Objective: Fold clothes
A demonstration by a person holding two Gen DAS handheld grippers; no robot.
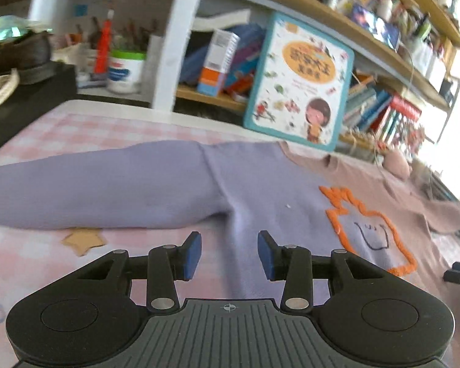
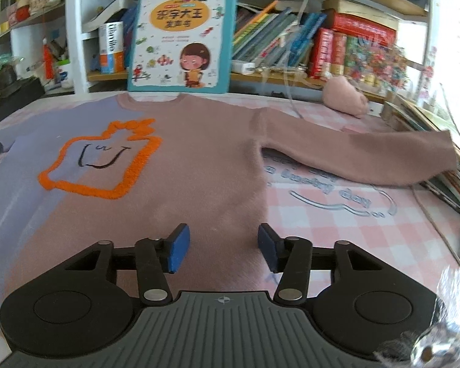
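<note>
Sweater spread flat, folding not begun

The two-tone sweater lies face up on the bench, both sleeves out; left tongs and right tongs hover over it, partly open, holding nothing; every fold remains.

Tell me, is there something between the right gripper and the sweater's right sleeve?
Nothing visible. The right gripper hangs open over the sweater, and the sleeve lies flat on the checked cloth to its right. Only bare cloth separates them. The pink plush sits farther back, off that path.
</note>
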